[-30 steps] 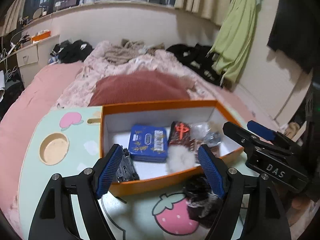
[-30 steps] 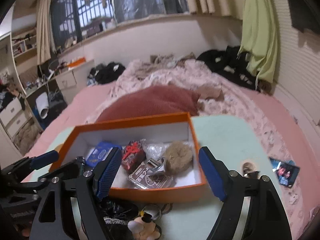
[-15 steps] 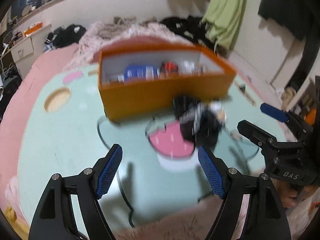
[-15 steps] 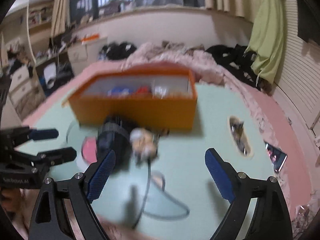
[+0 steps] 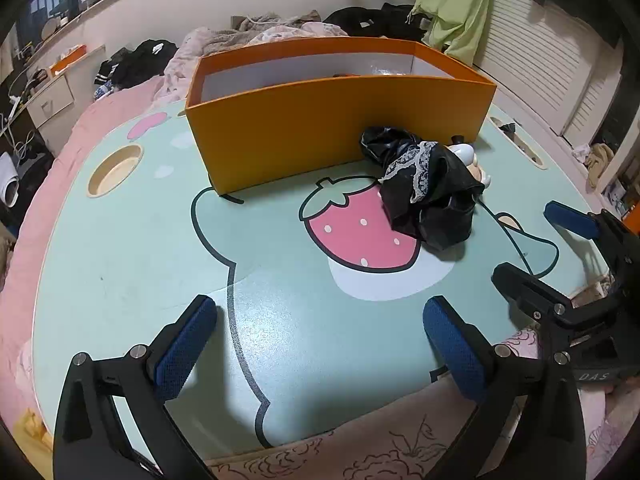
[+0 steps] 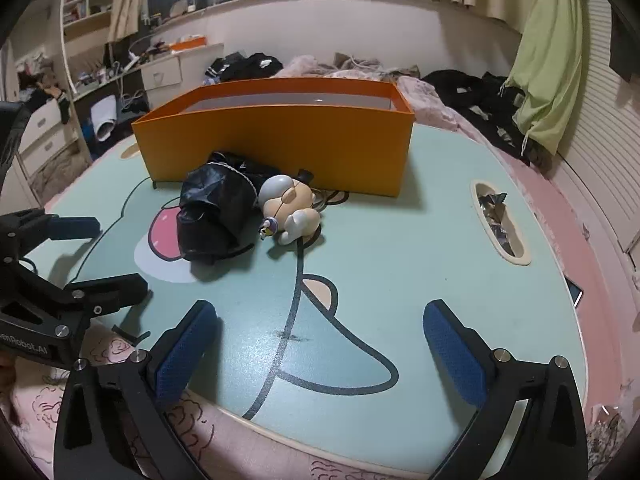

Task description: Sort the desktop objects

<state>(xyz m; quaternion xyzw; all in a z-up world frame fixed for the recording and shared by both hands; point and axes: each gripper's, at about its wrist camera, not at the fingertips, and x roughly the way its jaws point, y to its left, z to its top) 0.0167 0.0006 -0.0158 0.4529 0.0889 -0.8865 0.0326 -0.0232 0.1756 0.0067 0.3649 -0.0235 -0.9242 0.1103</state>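
Observation:
An orange box (image 5: 340, 120) (image 6: 280, 140) stands at the far side of the mint table (image 5: 120, 260); its contents are almost hidden behind the near wall. In front of it lie a crumpled black cloth with lace trim (image 5: 424, 192) (image 6: 216, 208) and a small cream figurine (image 6: 290, 208) (image 5: 468, 156), touching each other. My left gripper (image 5: 318, 312) hangs low over the table's near edge, jaws opening, nothing between them. My right gripper (image 6: 320, 316) is beside it, jaws also opening and empty. Each one shows in the other's view: right gripper (image 5: 532, 242), left gripper (image 6: 116, 256).
The table has a round cup hole (image 5: 114, 166) at the left and a slot with wrappers (image 6: 498, 220) at the right. A strawberry print (image 5: 360, 232) marks its middle. A dark card (image 6: 574, 292) lies off the right edge. Bedding and clothes surround the table.
Both grippers pulled back from above the box and sank toward the table's near edge. The box now shows its side. Both pairs of jaws stand wider.

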